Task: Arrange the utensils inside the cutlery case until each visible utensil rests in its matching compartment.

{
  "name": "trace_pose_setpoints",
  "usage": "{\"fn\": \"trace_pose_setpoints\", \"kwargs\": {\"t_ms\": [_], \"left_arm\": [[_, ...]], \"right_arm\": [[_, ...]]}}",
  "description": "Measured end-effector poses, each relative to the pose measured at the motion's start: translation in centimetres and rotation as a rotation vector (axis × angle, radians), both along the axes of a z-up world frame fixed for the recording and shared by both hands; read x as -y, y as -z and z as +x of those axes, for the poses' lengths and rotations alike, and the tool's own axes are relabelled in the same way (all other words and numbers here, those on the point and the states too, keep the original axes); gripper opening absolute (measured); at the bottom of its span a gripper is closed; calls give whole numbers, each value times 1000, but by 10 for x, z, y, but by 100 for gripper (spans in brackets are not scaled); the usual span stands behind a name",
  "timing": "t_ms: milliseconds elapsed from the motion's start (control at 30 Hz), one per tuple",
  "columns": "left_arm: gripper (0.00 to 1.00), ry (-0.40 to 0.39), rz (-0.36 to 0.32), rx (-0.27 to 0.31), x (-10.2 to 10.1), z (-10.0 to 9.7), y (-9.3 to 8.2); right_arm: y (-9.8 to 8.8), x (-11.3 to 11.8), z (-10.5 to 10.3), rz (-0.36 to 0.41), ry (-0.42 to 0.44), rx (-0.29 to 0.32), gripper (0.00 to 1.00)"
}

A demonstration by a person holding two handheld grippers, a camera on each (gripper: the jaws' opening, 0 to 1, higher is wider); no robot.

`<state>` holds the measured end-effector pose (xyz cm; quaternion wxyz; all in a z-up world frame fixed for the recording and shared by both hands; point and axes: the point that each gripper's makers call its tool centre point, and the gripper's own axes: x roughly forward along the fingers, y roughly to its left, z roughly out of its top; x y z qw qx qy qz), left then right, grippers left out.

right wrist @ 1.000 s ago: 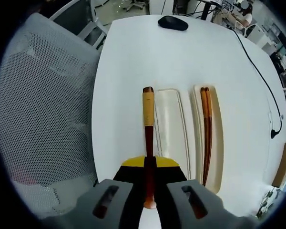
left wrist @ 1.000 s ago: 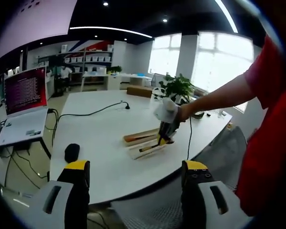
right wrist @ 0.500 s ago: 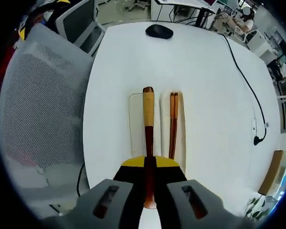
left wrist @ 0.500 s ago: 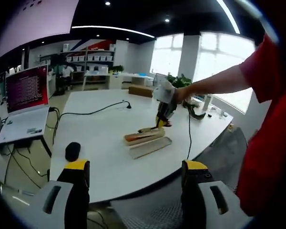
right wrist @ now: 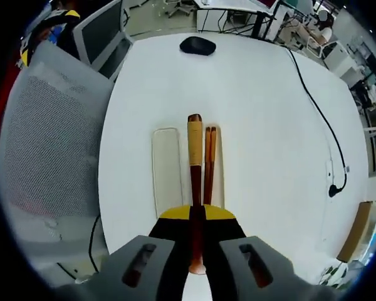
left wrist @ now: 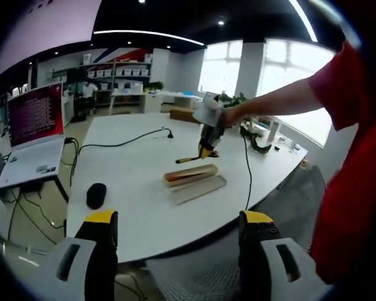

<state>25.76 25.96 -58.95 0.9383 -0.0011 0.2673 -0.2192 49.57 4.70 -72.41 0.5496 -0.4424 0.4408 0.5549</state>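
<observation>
My right gripper [right wrist: 196, 216] is shut on a wooden utensil [right wrist: 195, 157] with a yellow-banded handle, held well above the white table [right wrist: 263, 125]. Below it lies the cutlery case: one pale compartment [right wrist: 219, 166] holds a pair of brown chopsticks [right wrist: 209, 164], and the long tray [right wrist: 167, 169] beside it is bare. In the left gripper view, a person's hand holds the right gripper [left wrist: 207, 143] with the utensil [left wrist: 188, 159] above the case [left wrist: 191, 175]. My left gripper [left wrist: 179, 219] stands open off the table's near edge, with nothing between its jaws.
A black mouse [right wrist: 198, 45] [left wrist: 96, 195] lies on the table, and a black cable [right wrist: 314, 106] runs across it. A grey mesh chair [right wrist: 44, 144] stands at the table's edge. A laptop [left wrist: 31, 125] sits on a side desk to the left.
My right gripper has risen from just above the case, carrying the utensil, so the case looks smaller. The utensil now lines up beside the chopsticks rather than over the bare tray. The left gripper barely moved.
</observation>
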Motion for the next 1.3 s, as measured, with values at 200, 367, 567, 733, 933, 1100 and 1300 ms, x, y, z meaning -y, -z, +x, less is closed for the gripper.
{"fn": "trace_pose_setpoints", "kwargs": {"t_ms": [200, 367, 567, 733, 933, 1100, 1300], "left_arm": [[81, -22, 3, -14, -1, -1, 1], [82, -28, 0, -21, 2, -1, 2], [83, -5, 110, 33, -4, 6, -9], [85, -23, 86, 29, -6, 4, -11], [84, -36, 83, 10, -6, -1, -9], [83, -25, 91, -8, -2, -6, -3], [83, -38, 84, -16, -1, -12, -3]], "right_arm": [[15, -2, -2, -16, -26, -8, 1], [24, -3, 5, -16, -49, 6, 1], [39, -5, 8, -8, -67, 13, 1], [53, -6, 7, -14, -43, -3, 1], [57, -7, 4, -12, -70, -2, 2], [60, -5, 10, -37, -95, 24, 2], [67, -7, 10, -37, -98, 17, 2]]}}
